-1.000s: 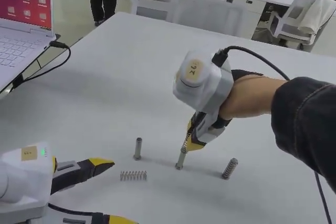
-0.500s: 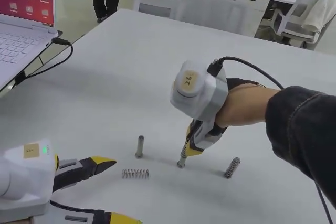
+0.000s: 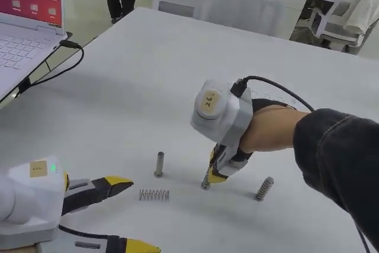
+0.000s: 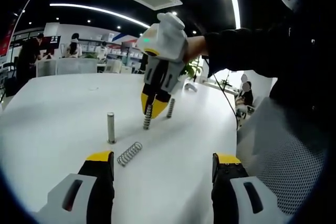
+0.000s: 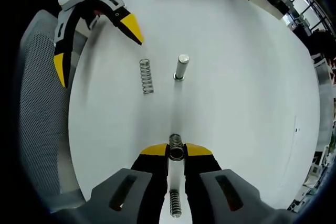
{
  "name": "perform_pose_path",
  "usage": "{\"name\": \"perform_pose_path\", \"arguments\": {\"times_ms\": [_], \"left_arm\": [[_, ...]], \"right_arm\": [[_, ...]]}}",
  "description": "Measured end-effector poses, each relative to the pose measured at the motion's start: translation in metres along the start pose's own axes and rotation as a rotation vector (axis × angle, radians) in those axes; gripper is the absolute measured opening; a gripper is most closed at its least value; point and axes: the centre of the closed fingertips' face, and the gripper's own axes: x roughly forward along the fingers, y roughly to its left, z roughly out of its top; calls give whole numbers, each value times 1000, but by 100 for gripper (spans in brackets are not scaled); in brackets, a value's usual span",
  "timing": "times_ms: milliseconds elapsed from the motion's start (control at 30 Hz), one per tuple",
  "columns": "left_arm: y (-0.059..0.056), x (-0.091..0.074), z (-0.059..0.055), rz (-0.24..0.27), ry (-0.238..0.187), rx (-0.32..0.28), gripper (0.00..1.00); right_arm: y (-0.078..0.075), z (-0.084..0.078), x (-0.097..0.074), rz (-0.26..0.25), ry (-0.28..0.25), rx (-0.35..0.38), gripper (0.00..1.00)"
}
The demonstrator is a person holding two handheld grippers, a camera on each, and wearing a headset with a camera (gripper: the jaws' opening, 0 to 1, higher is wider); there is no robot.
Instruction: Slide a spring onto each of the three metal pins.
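Note:
Three metal pins stand in a row on the white table [image 3: 136, 81]. The left pin [image 3: 159, 164] [image 4: 111, 127] [image 5: 181, 66] is bare. On the right pin a spring [image 3: 264, 188] [image 4: 170, 107] sits. My right gripper [image 3: 216, 173] [image 5: 176, 151] is shut on a spring [image 5: 176, 148] that is low over the middle pin [image 3: 205, 182] [image 4: 147, 117]. Between the bare pin and my left gripper [image 3: 130, 214] [image 4: 163, 161] a loose spring [image 3: 154, 194] [image 4: 129, 153] [image 5: 146, 75] lies flat; that gripper stands open with nothing in it.
A laptop [image 3: 23, 22] with a black cable [image 3: 59, 69] sits at the table's far left edge. Chairs [image 3: 237, 7] and other desks stand beyond the far edge. A cable [image 3: 278, 90] trails from my right gripper.
My right gripper has sunk lower with its spring, down along the middle pin. The left gripper and the loose spring have stayed put; the head view shifted a little.

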Motion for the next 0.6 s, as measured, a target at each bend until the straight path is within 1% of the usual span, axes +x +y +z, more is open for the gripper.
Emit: {"name": "perform_pose_path", "arguments": {"times_ms": [200,467,600], "left_arm": [[1,-1,0,3,5,2,72],[1,-1,-1,5,9,2,71],[1,0,0,5,11,6,71]], "right_arm": [[2,-1,5,6,1,7,9],[2,-1,4,4,-13,13,9],[2,0,4,2,-28,19,12]]}}
